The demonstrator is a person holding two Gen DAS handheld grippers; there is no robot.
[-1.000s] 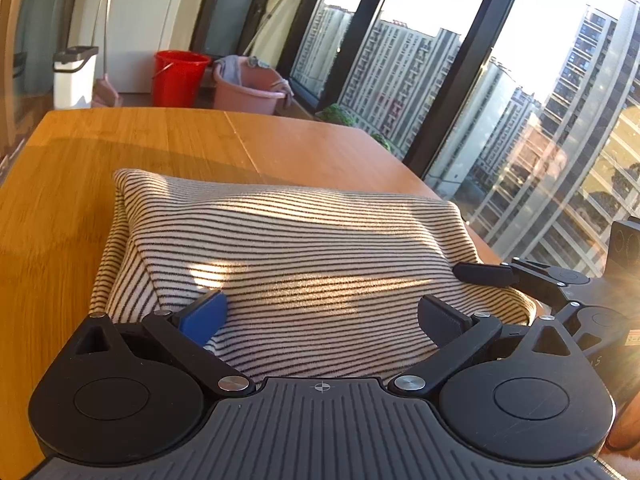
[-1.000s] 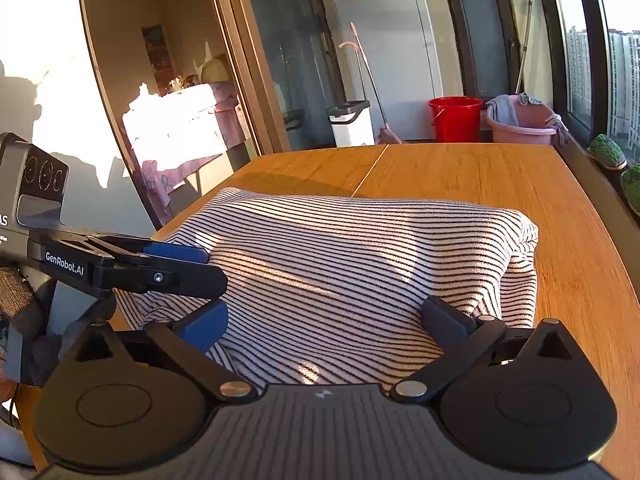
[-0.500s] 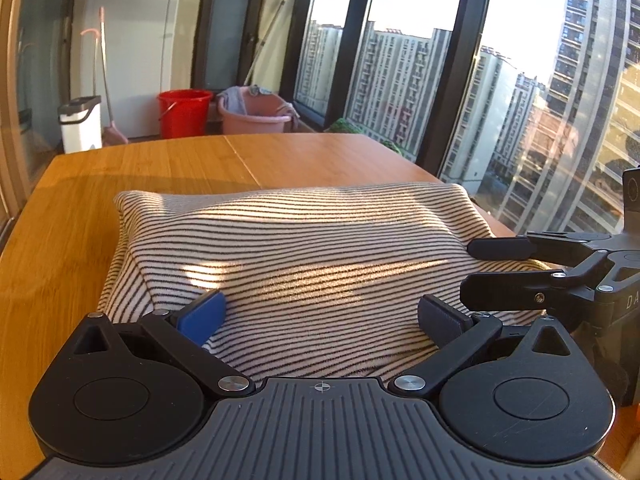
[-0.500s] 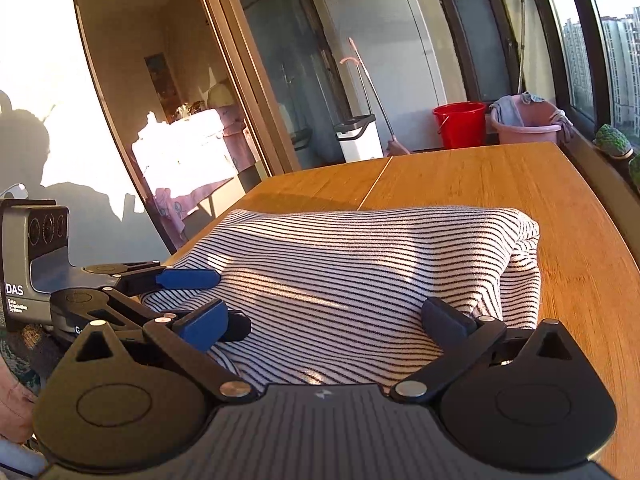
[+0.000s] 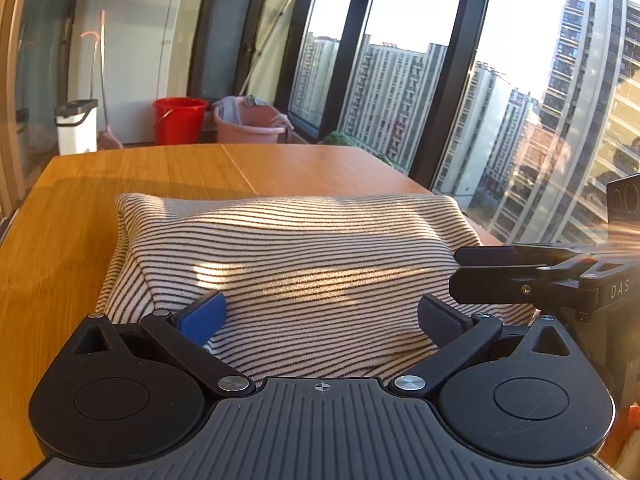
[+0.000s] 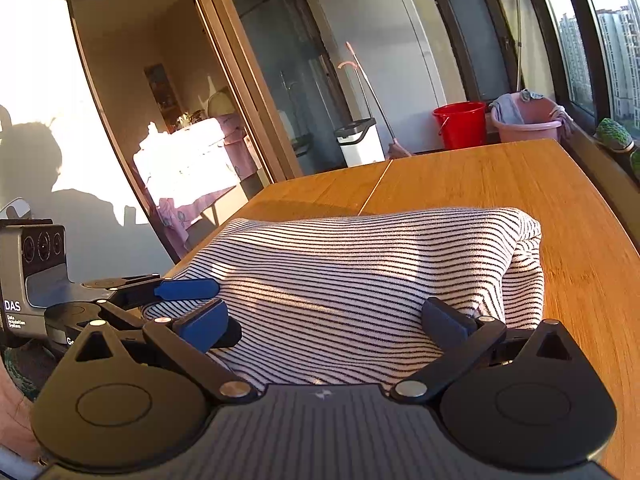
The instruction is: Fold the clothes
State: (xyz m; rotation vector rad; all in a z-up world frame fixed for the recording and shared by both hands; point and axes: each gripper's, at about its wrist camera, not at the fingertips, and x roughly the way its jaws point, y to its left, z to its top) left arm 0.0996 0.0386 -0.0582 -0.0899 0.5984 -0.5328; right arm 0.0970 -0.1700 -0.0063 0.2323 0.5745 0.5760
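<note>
Two grippers at the near edge of the folded striped garment (image 5: 296,264), which lies on the wooden table (image 5: 160,172). My left gripper (image 5: 320,318) and right gripper (image 6: 324,320) both spread wide, cloth between their fingers, unclamped.

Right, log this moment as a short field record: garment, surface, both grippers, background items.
garment: striped garment, folded into a thick bundle
surface: wooden table
left gripper: open, fingers apart either side of the bundle's near edge
right gripper: open, at the near edge, beside the left one
background: red bucket, pink basin, white bin on the floor past the table
</note>
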